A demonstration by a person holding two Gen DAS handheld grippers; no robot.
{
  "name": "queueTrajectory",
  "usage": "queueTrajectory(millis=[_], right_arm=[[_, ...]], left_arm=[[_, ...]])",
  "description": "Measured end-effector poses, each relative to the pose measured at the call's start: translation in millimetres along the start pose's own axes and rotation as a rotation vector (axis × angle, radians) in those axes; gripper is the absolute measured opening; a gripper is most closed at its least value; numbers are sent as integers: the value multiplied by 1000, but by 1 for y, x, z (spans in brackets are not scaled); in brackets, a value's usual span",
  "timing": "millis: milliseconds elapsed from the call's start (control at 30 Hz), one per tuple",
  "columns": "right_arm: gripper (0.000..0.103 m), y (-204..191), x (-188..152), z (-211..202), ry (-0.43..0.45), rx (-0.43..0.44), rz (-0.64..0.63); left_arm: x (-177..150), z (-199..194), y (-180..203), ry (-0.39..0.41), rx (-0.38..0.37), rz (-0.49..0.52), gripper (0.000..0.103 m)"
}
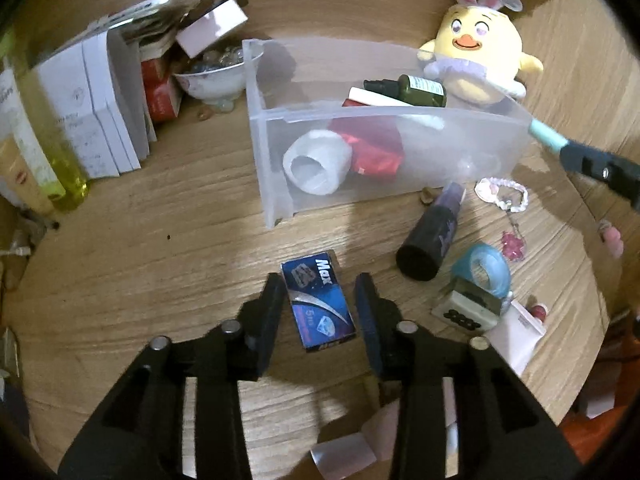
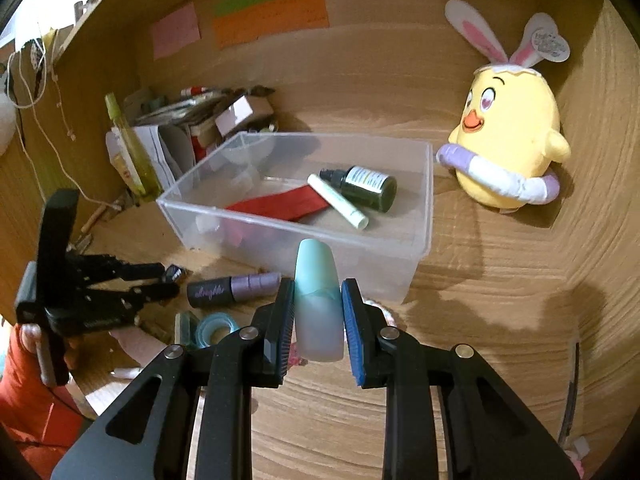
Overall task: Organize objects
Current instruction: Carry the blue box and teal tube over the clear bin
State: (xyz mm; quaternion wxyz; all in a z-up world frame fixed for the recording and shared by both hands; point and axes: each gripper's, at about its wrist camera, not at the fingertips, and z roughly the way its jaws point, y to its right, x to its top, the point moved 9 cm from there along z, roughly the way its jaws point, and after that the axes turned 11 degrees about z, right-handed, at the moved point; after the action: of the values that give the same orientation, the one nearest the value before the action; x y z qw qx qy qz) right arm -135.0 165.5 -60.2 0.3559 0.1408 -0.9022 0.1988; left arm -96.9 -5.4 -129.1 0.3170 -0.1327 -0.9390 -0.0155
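The right gripper (image 2: 319, 312), clenched on the mint tube (image 2: 319, 304), points it lengthwise at the clear bin (image 2: 420, 248) just ahead, while the left gripper (image 1: 318, 298) gapes around the blue box (image 1: 318, 300).

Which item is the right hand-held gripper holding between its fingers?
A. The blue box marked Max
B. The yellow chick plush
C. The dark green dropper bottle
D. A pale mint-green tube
D. In the right wrist view, the right hand-held gripper is shut on the pale mint-green tube, held near the clear plastic bin; the other items are not in its fingers.
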Motion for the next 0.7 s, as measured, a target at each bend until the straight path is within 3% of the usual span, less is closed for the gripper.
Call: queueTrajectory(millis=[200, 700], right_arm=[[21, 2, 12, -3, 32, 22, 30], [21, 2, 53, -18, 145, 35, 37]], left_arm=[[2, -7, -3, 23, 3, -31, 27], [67, -72, -7, 261, 0, -66, 27]])
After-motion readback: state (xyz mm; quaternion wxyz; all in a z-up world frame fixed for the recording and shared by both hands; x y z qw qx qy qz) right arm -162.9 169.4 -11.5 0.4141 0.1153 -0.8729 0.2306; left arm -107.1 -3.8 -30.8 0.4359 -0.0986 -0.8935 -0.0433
